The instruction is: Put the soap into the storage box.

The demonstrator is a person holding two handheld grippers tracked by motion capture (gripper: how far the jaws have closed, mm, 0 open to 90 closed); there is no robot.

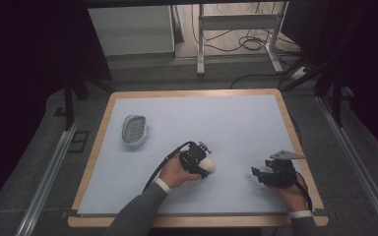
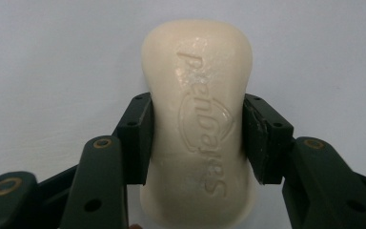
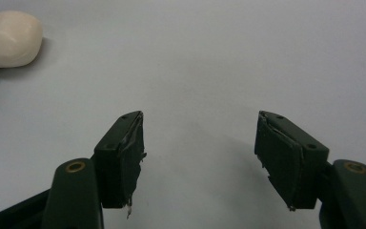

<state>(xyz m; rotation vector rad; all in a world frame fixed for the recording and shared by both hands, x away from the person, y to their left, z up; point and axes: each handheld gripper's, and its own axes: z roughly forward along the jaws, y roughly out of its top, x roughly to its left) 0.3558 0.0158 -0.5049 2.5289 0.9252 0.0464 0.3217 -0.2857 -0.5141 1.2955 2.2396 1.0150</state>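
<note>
Left gripper (image 2: 196,138) clamped on a cream soap bar (image 2: 198,119) near table (image 1: 236,118) centre. Right gripper (image 3: 200,157) spread wide, holding nothing, at 4 o'clock. Soap dish (image 1: 134,130) at 10 o'clock, well apart.

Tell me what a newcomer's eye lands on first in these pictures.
First, the cream bar of soap clamped at its middle between the left gripper's jaws, near the middle of the pale blue mat. Next, the right gripper, open with nothing between its jaws, near the mat's right edge. Last, the white soap dish lying apart at the left.
</note>
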